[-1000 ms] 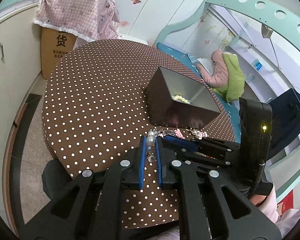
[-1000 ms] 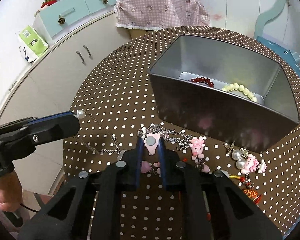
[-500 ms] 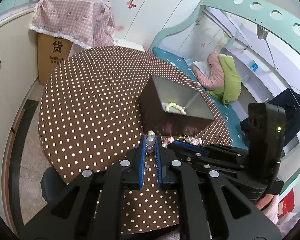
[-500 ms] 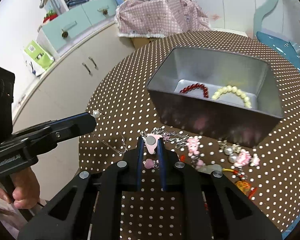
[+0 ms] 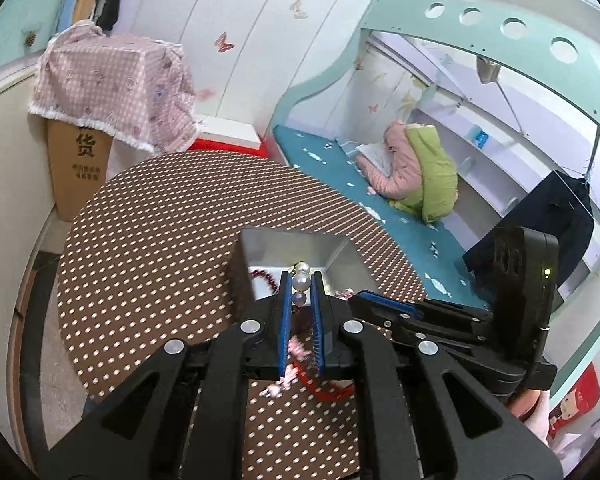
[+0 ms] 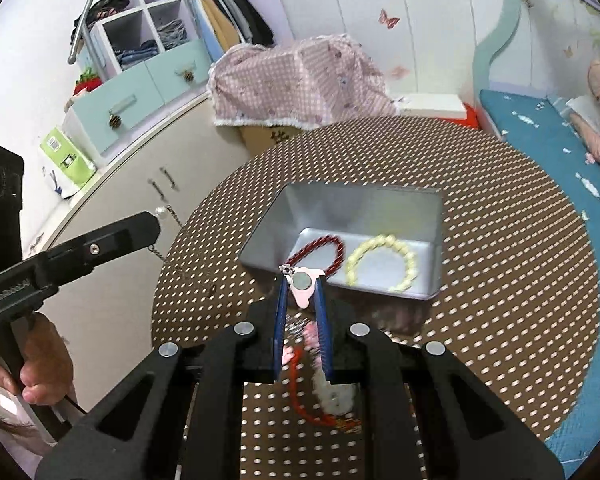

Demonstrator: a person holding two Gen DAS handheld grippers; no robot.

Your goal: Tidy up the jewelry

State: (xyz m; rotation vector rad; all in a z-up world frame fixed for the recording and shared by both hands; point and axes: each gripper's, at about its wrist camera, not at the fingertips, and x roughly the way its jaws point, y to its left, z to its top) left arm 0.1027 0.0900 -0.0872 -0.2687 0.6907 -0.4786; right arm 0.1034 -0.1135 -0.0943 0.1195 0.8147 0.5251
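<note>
My left gripper (image 5: pixel 301 276) is shut on the pearl end (image 5: pixel 301 281) of a silver chain necklace. My right gripper (image 6: pixel 302 278) is shut on the pink charm (image 6: pixel 303 288) at the chain's other end. Both hang above the polka-dot table (image 6: pixel 500 280), just in front of the open metal tin (image 6: pixel 360 191). A red bead bracelet (image 6: pixel 320 252) and a yellow bead bracelet (image 6: pixel 384 264) lie inside it. In the right wrist view the left gripper (image 6: pixel 152 220) is at the left, and the chain (image 6: pixel 180 236) droops from its pearl.
A red cord (image 6: pixel 300 392) and blurred pink charms (image 6: pixel 312 334) lie on the table beneath the grippers. A cardboard box under a pink checked cloth (image 5: pixel 108 92) stands beyond the table. A white cabinet (image 6: pixel 140 184) is at the left, a teal bed (image 5: pixel 380 208) at the right.
Both grippers have risen and tipped toward the tin, lifting the necklace off the table. The tin's inside and both bracelets now show from above.
</note>
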